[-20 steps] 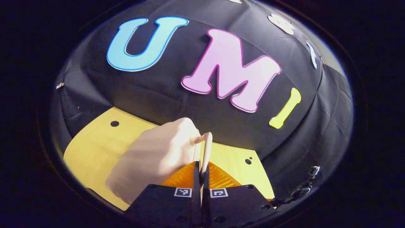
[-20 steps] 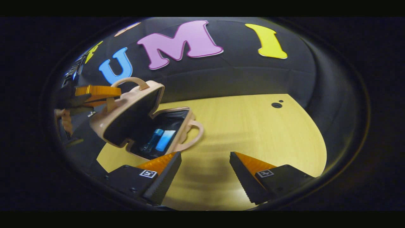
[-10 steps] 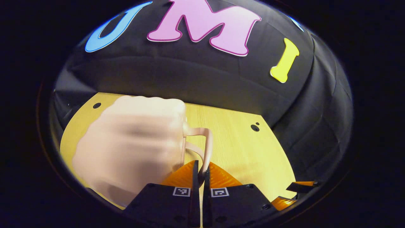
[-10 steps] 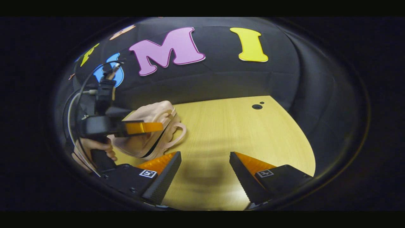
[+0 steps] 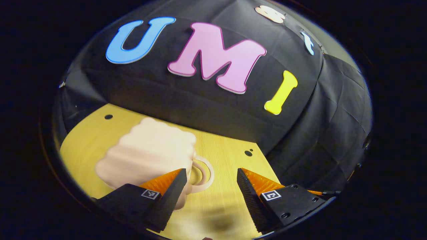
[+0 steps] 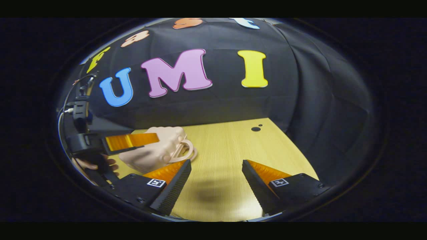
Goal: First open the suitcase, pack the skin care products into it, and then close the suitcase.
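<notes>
Suitcase lying closed on the wood-grain surface, both tongs gaping.

I am holding the left tongs [image 5: 210, 181] apart and empty just right of the pale pink, scallop-edged suitcase [image 5: 150, 153], whose looped handles [image 5: 201, 173] are lying flat on the yellow surface [image 5: 230, 160]. I am keeping the right tongs [image 6: 216, 173] spread wide over bare wood, the suitcase sitting to their far left.
</notes>
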